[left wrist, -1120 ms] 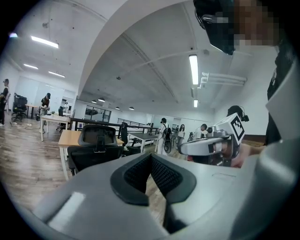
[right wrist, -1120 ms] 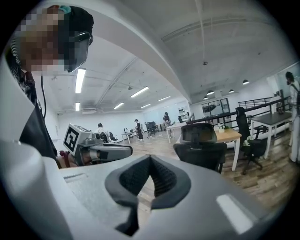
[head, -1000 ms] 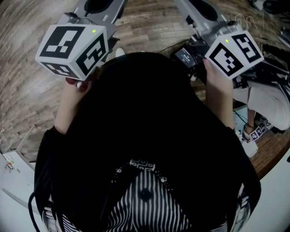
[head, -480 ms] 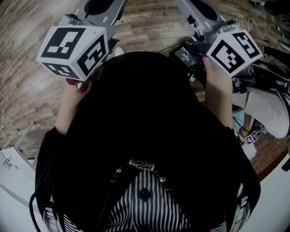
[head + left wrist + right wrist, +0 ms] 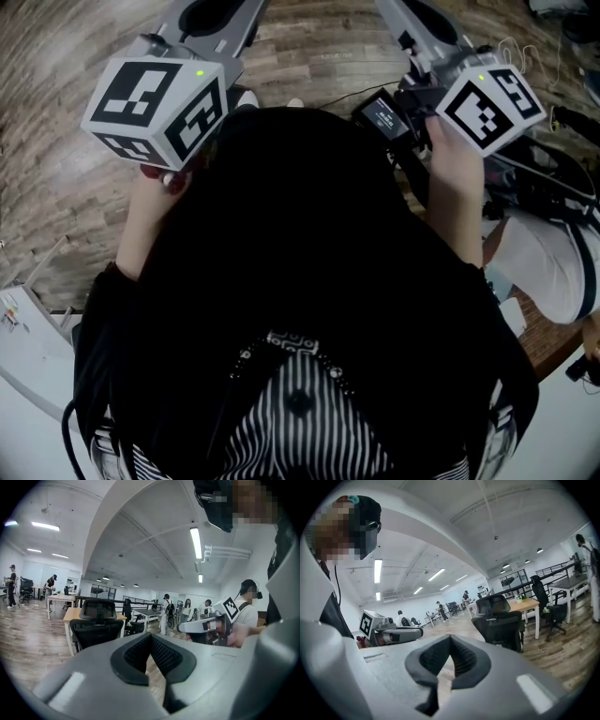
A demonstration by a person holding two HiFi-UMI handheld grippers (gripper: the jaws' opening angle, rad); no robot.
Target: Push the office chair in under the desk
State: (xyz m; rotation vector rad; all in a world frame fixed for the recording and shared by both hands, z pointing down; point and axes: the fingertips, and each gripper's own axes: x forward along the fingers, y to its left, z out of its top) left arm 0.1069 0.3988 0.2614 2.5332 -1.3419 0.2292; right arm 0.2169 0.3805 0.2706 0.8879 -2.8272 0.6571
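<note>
A black mesh office chair [image 5: 96,623] with a headrest stands in front of a wooden desk [image 5: 70,615], a few metres ahead, in the left gripper view. The same chair [image 5: 499,620] and desk [image 5: 525,605] show in the right gripper view. My left gripper [image 5: 151,637] and right gripper [image 5: 450,637] are both shut and empty, held up at chest height and far from the chair. In the head view their marker cubes, the left [image 5: 155,108] and the right [image 5: 487,103], sit above my dark top. The jaw tips are cut off there.
Wood-plank floor [image 5: 56,178] lies below. A small black device [image 5: 382,114] with cables hangs near the right hand. A person in white [image 5: 544,267] stands close on the right. Another black chair [image 5: 543,602], more tables [image 5: 569,583] and several people [image 5: 166,611] fill the room.
Both grippers have drifted slightly right in the head view and stay shut. The person in white at the right has shifted lower in the frame.
</note>
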